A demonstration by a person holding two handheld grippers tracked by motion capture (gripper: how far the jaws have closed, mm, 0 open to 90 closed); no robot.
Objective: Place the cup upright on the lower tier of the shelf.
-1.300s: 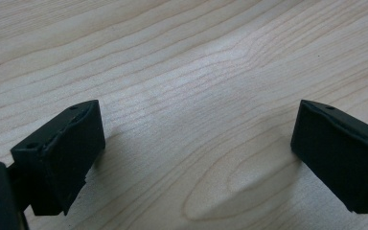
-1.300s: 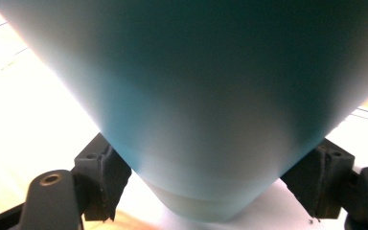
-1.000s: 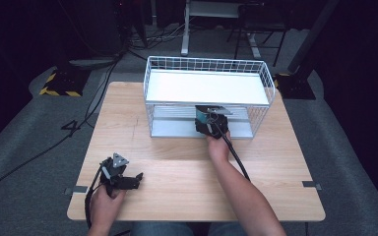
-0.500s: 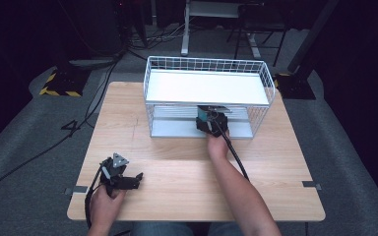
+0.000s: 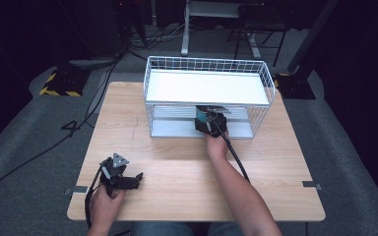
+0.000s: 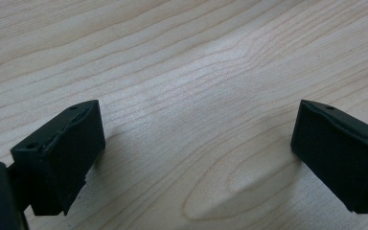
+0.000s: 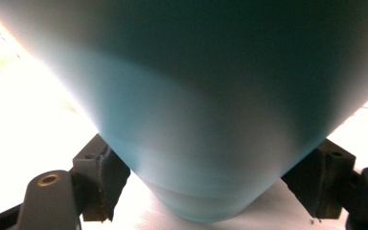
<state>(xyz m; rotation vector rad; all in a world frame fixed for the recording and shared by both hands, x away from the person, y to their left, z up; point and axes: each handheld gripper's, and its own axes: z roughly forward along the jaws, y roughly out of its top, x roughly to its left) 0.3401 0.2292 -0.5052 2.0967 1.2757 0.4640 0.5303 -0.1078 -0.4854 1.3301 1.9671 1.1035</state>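
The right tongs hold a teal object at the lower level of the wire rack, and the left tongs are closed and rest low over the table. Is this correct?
One detail is wrong: the left tongs are open, not closed. The left gripper view shows the jaws wide apart over bare table. The right tongs do hold the teal object at the wire rack.

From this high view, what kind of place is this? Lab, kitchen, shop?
Probably a lab or recording studio, not a home. A lone wooden table holds a white wire rack, cables trail over the grey floor, and a hazard-striped base and metal stand legs sit in the dark surround.
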